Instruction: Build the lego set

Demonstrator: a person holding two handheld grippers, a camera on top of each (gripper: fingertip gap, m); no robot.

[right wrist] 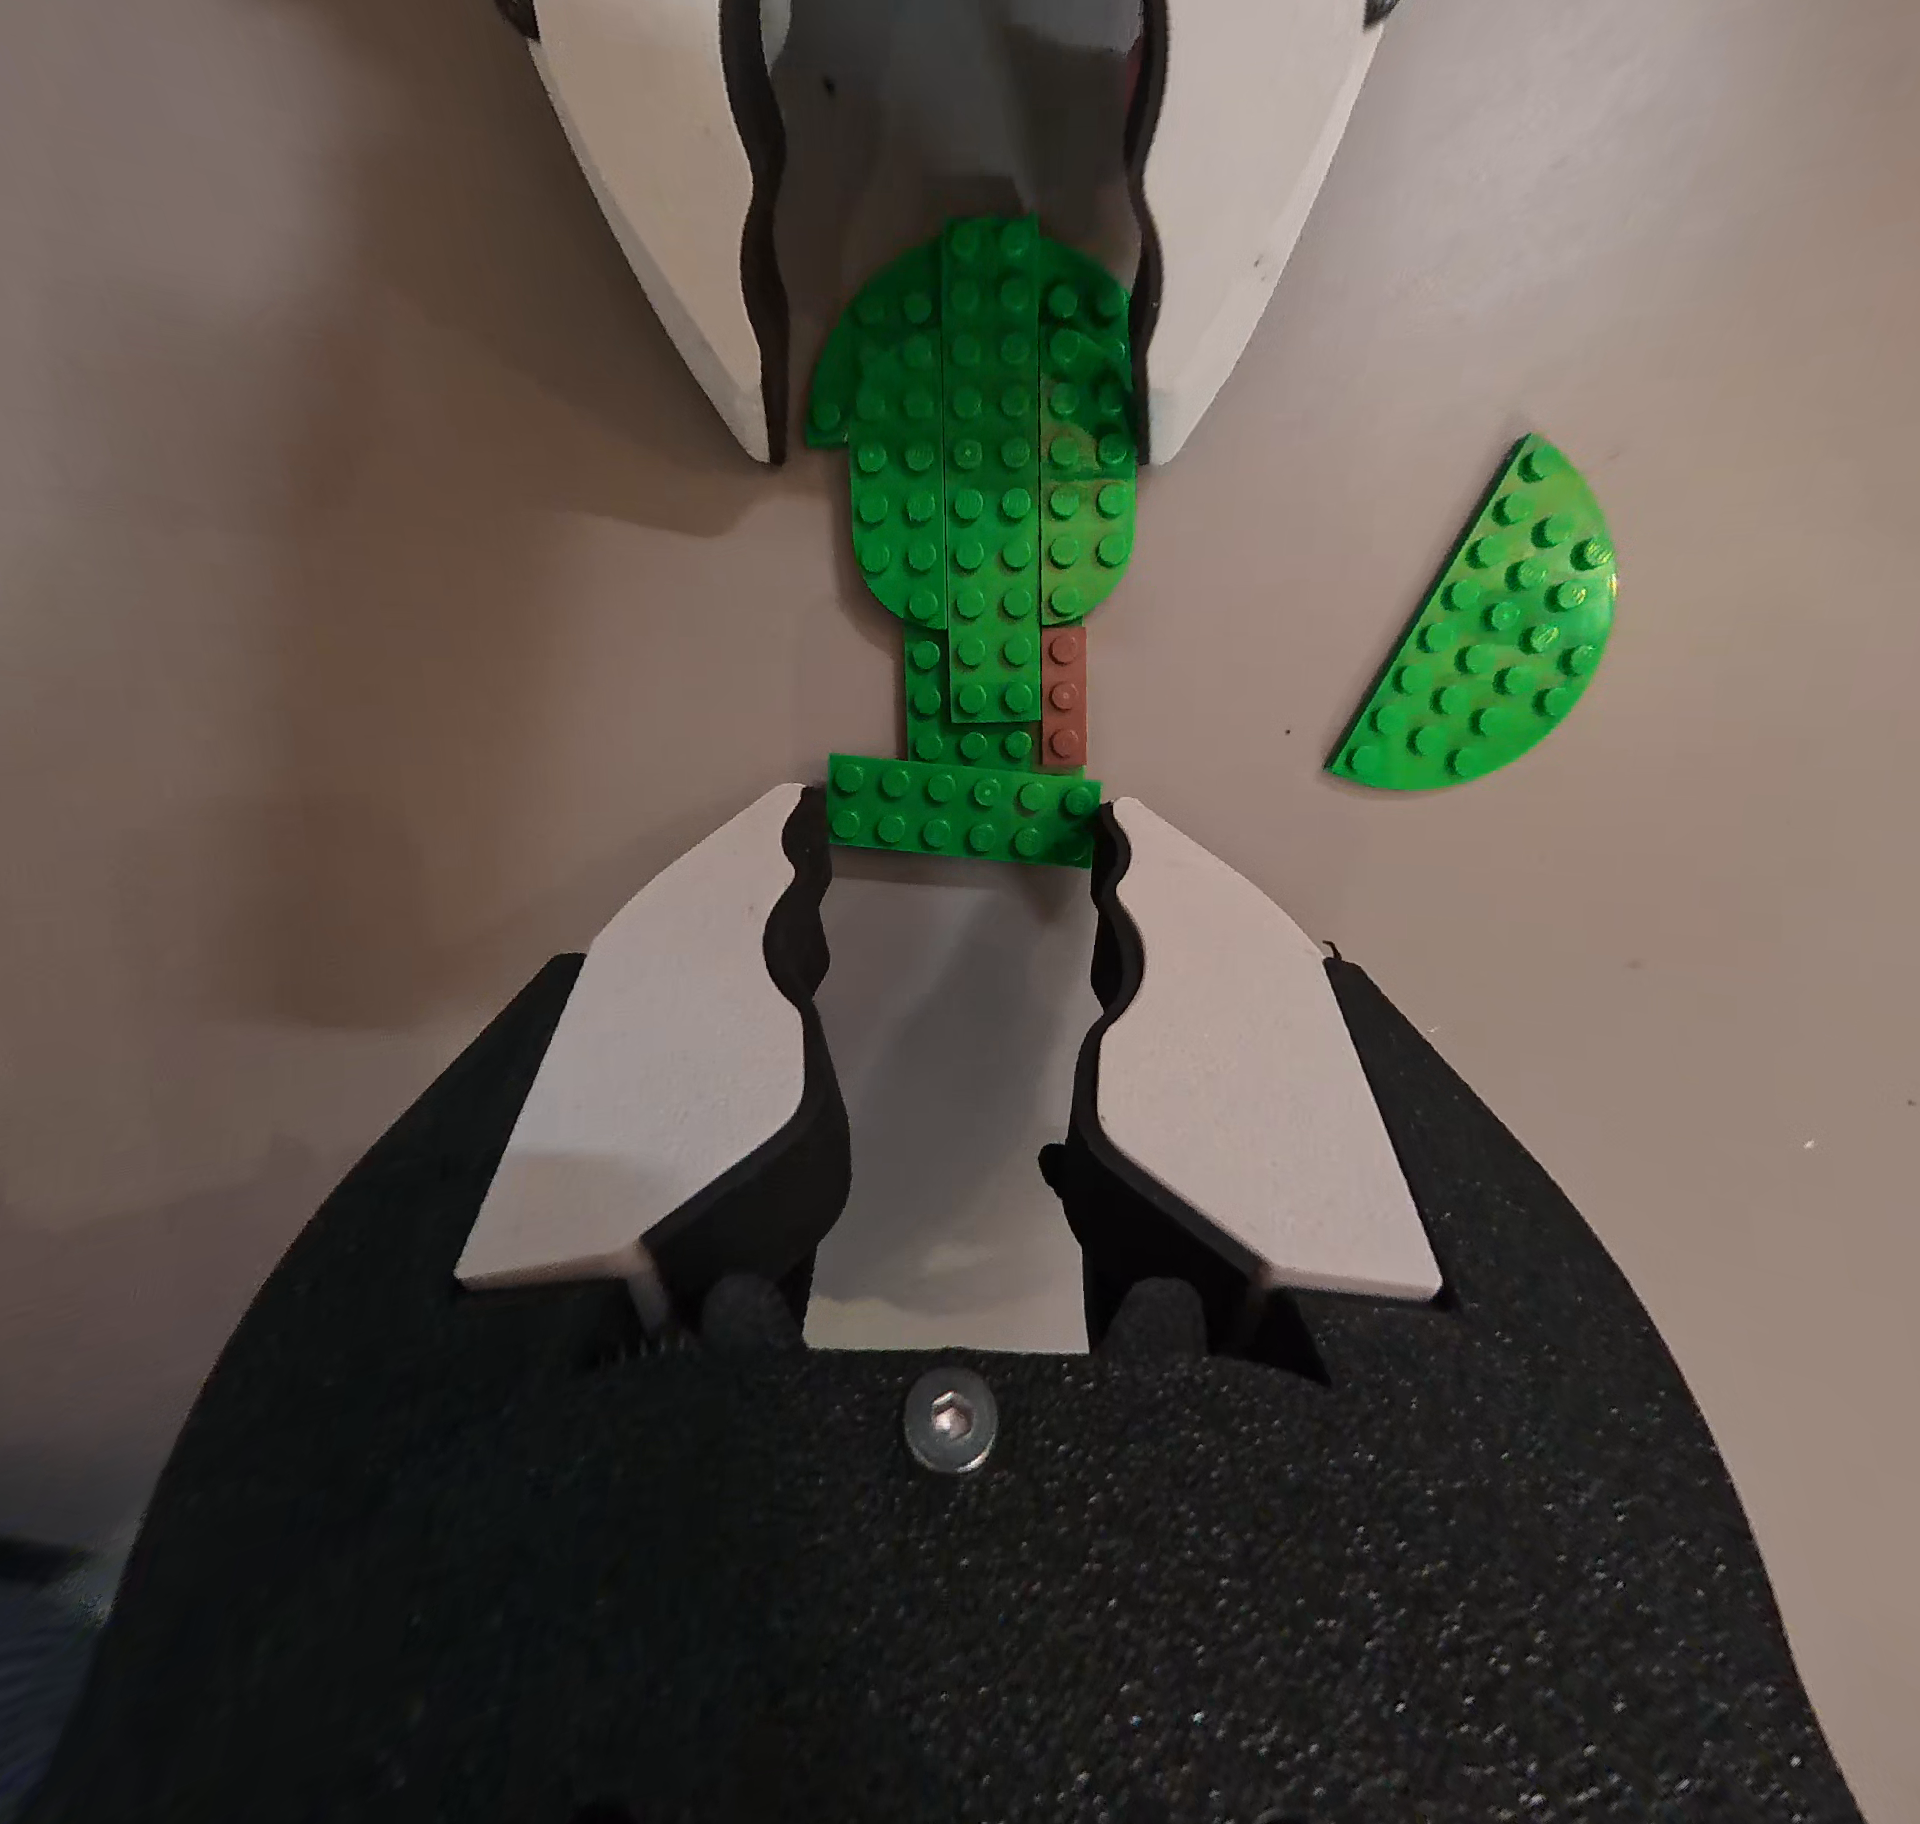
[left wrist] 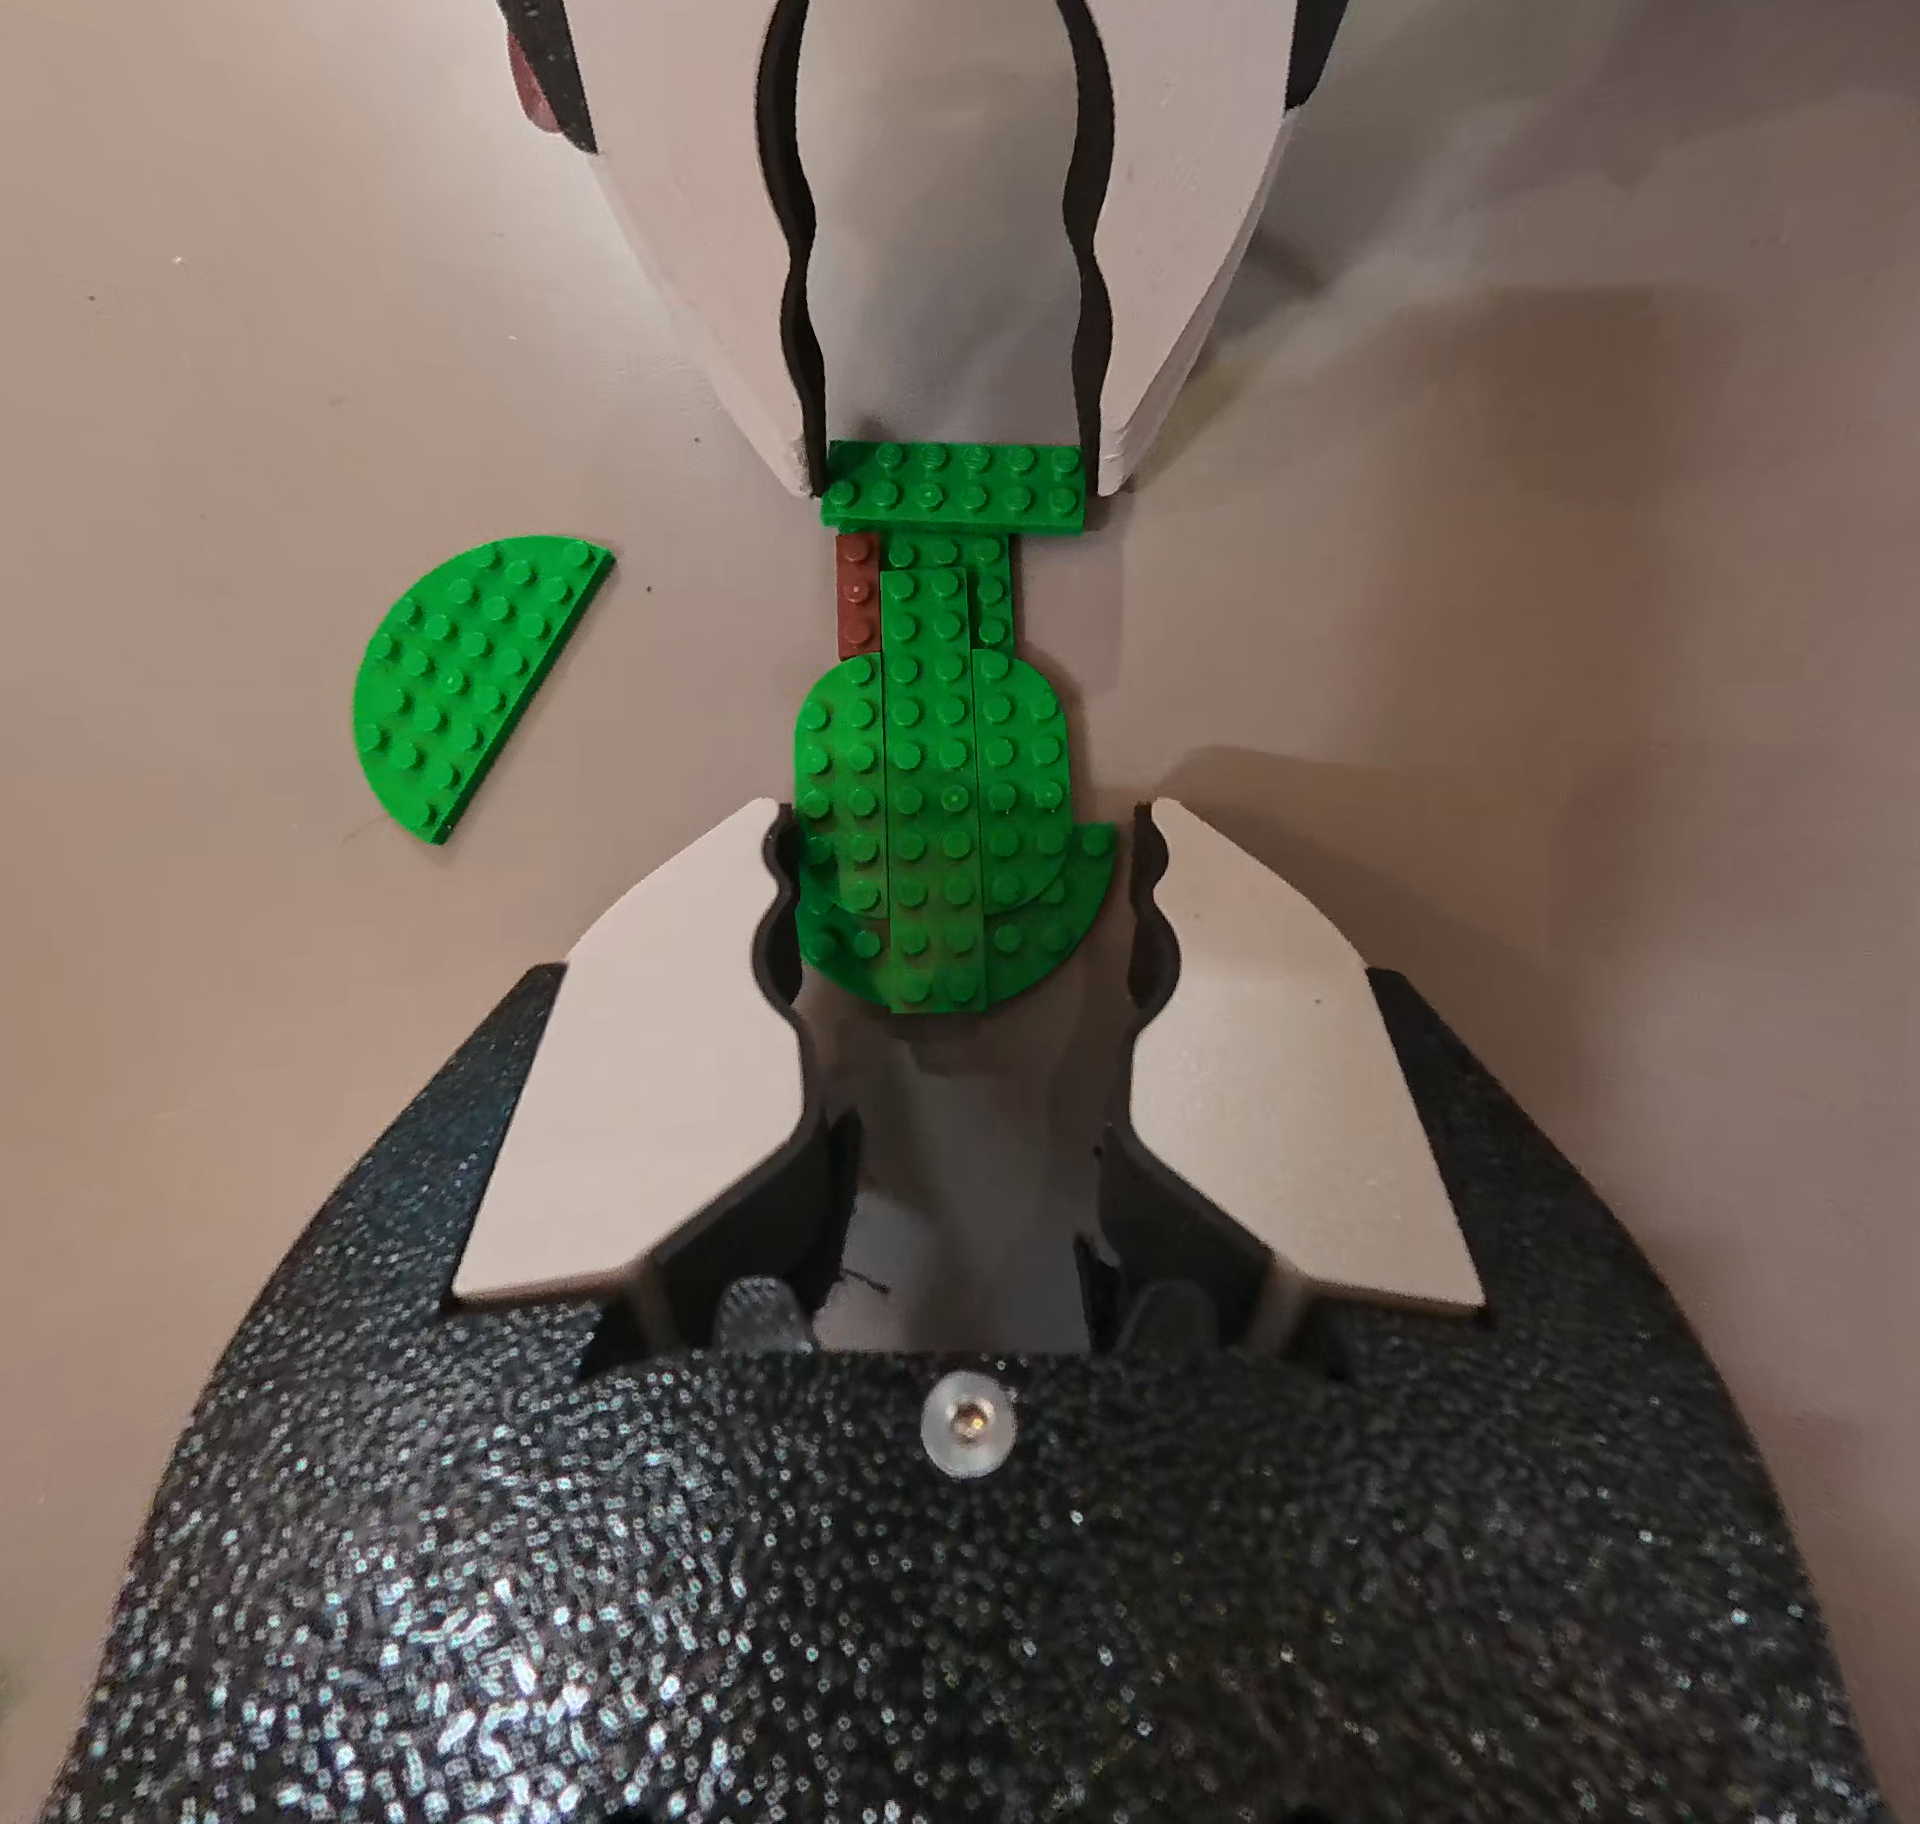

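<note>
Green plate [right wrist: 963, 814] clamped in right tool [right wrist: 961, 818]; assembly [left wrist: 940, 818] between spread left tool [left wrist: 961, 829].

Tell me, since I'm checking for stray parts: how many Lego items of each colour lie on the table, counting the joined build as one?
Green joined build, with one brown plate in it: 1
Green rectangular plate in the right gripper: 1
Green loose half-round plate: 1
Total: 3

Plain beige tabletop [left wrist: 260, 268]; loose green lego plate [left wrist: 473, 685]; hobby or lab bench, cannot tell which
</note>
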